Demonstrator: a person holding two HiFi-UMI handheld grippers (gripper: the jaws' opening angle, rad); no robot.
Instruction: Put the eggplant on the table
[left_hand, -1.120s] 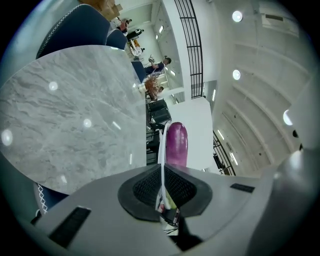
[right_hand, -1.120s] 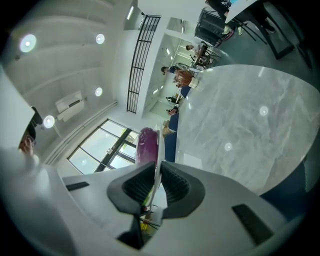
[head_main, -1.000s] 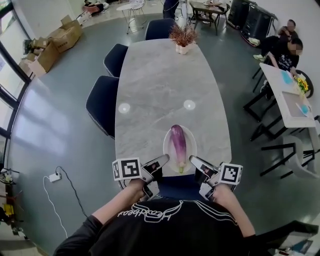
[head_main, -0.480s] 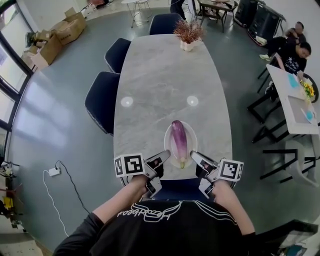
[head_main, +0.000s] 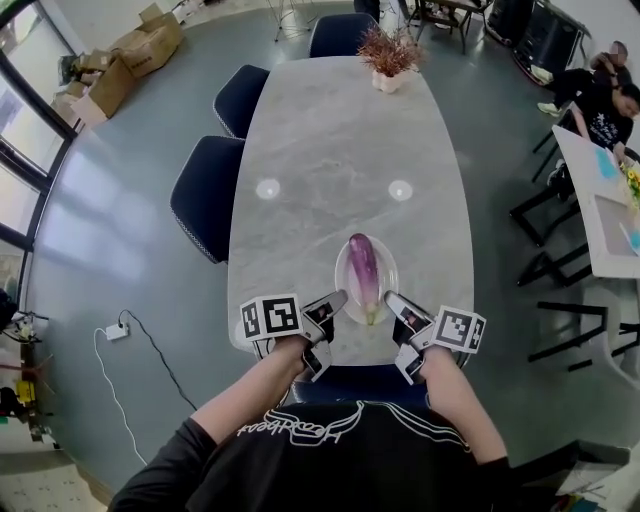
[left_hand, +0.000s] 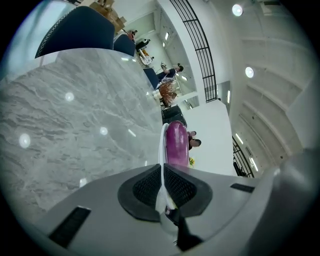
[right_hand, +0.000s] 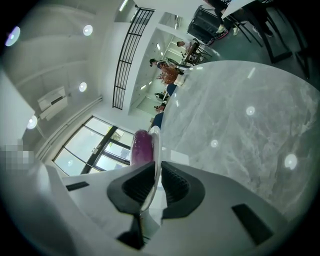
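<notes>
Head view: the left gripper (head_main: 338, 298) and the right gripper (head_main: 392, 300) are each pinching the near rim of a shallow white oval plate (head_main: 345, 276), which is sitting between them over a long grey marbled table (head_main: 330, 150). A long purple eggplant (head_main: 364, 268) is lying on the plate, just ahead of both tips.

Left gripper view: its jaws are clamping the plate's thin edge, with the eggplant just beyond.

Right gripper view: its jaws are likewise squeezing the rim, with the eggplant just past them.

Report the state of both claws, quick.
Left claw: shut on the plate rim; the eggplant lies on the plate.
Right claw: shut on the plate's opposite rim.
</notes>
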